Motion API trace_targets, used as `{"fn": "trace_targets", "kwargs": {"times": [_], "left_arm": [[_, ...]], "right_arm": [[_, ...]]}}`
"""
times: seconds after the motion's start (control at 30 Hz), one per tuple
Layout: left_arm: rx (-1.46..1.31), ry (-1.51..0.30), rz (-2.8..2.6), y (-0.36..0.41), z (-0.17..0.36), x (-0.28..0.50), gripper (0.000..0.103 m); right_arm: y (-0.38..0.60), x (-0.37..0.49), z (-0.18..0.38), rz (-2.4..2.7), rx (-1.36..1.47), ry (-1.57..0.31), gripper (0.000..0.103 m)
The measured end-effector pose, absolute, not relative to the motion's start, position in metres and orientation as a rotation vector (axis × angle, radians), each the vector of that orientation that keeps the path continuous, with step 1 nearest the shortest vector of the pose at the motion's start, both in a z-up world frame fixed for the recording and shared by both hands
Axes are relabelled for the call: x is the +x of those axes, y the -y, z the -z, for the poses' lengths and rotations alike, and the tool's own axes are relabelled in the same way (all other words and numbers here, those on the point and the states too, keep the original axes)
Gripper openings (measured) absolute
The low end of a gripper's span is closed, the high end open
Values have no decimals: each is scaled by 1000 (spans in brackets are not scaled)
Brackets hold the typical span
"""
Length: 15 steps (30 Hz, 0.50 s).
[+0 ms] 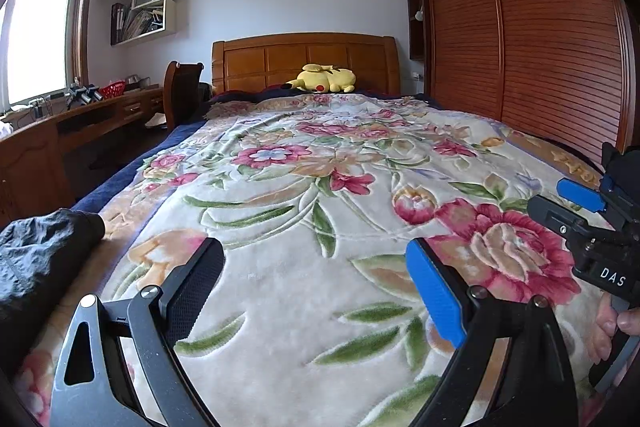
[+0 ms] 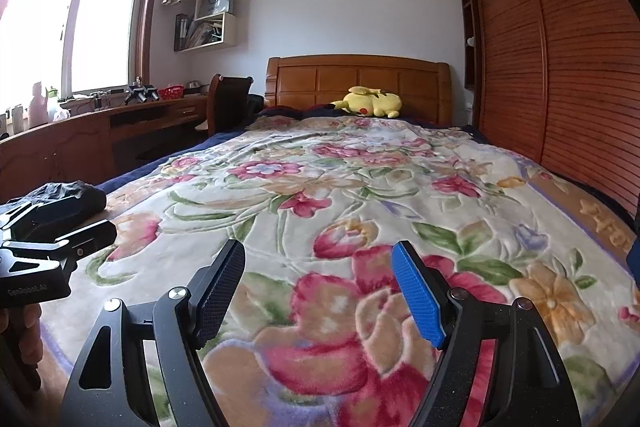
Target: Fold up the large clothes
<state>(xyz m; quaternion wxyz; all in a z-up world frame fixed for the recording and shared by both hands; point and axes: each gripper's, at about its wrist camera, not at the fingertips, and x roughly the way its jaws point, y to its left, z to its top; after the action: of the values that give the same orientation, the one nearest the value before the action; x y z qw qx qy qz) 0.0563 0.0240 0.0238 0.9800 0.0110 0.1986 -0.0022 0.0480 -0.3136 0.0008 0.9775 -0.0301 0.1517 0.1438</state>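
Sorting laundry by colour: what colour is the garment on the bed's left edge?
Black, slightly shiny and crinkled garment; the left wrist view shows it best.

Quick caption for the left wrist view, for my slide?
Open left gripper over the floral blanket, dark garment bunched at the bed's left edge.

I see a bed under a floral blanket (image 2: 340,195), with a yellow plush toy (image 2: 370,103) lying against the wooden headboard (image 2: 356,77). Left of it I get a long wooden table (image 2: 120,119) below the window (image 2: 80,19), a red basket (image 2: 171,91) on it, a chair (image 2: 230,99) at its end, and wall shelves (image 2: 208,23) above. Slatted wardrobe doors (image 2: 560,59) fill my right side.
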Motion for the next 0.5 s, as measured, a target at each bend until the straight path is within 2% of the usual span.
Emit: {"fn": "trace_targets", "kwargs": {"times": [0.5], "left_arm": [[29, -396, 8, -20, -24, 54, 93]], "right_arm": [[314, 50, -2, -283, -42, -301, 78]]}}
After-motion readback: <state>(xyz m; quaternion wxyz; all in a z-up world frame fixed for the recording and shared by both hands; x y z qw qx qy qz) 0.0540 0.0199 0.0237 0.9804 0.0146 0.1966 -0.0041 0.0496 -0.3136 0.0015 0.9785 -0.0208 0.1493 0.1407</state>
